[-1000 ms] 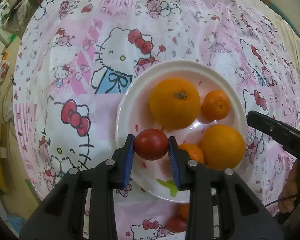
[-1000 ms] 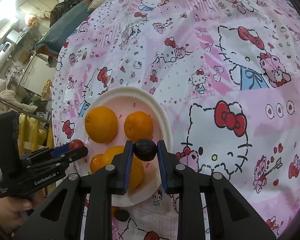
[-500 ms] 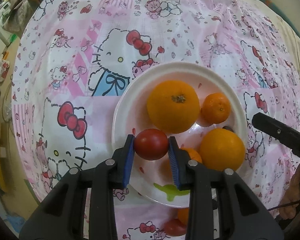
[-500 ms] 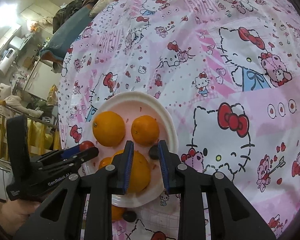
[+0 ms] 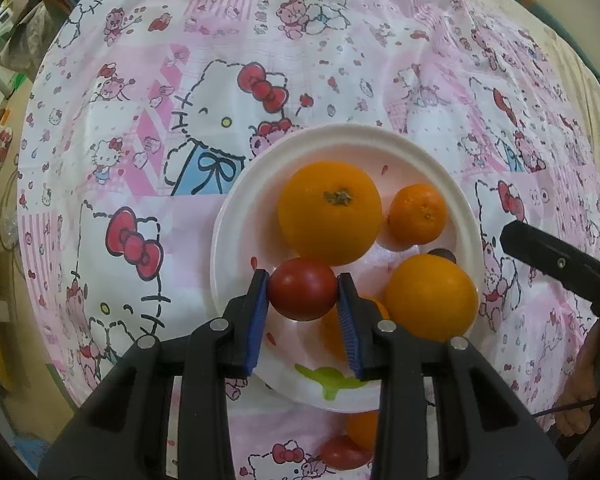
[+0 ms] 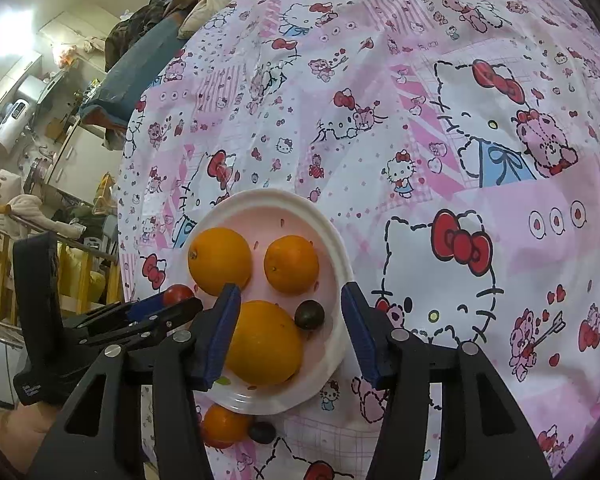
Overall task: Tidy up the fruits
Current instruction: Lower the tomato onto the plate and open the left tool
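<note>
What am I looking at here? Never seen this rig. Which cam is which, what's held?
No robot: a person holds a two-finger claw in each hand, with a fisheye camera on each looking along its fingers. In the left camera's view, the left claw grips a red tomato over a white plate holding oranges. In the right camera's view, the right claw stands open and empty above the same plate; a small dark fruit lies on it. Everything sits on a Hello Kitty cloth.

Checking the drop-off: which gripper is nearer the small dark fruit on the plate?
Right. The right gripper hangs open over the plate, with the dark fruit lying between its spread fingers. The left gripper is across the plate, shut on the red tomato.
</note>
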`<state>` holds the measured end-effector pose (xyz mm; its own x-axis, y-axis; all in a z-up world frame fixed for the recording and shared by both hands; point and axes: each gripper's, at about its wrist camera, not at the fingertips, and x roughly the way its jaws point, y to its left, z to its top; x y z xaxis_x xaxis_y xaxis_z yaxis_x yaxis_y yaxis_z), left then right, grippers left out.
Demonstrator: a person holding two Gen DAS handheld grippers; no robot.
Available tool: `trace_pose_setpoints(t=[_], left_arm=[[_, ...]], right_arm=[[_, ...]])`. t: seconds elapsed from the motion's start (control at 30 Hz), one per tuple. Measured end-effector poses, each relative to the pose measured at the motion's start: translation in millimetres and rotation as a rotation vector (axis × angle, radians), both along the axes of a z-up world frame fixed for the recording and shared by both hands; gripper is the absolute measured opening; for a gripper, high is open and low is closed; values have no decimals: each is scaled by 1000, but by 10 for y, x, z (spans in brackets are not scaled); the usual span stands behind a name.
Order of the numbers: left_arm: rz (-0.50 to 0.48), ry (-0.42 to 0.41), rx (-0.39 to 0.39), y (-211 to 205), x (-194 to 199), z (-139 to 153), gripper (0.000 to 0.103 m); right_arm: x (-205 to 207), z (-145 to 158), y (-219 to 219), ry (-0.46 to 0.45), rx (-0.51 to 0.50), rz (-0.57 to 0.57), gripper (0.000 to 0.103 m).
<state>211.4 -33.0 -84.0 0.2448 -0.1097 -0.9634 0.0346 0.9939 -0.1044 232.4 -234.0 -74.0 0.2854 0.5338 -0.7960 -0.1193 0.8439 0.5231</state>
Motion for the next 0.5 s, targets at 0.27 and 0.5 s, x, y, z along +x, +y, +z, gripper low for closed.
trace_pose_setpoints(t=[0.27,0.5], left_arm=[[9,-79,20,9,-42,173,86],[42,-111,6,111,-79,280,86]], right_arm=[[-6,37,-22,-12,-4,-2,58],[-41,110,-30,-35,-26,-17,68]])
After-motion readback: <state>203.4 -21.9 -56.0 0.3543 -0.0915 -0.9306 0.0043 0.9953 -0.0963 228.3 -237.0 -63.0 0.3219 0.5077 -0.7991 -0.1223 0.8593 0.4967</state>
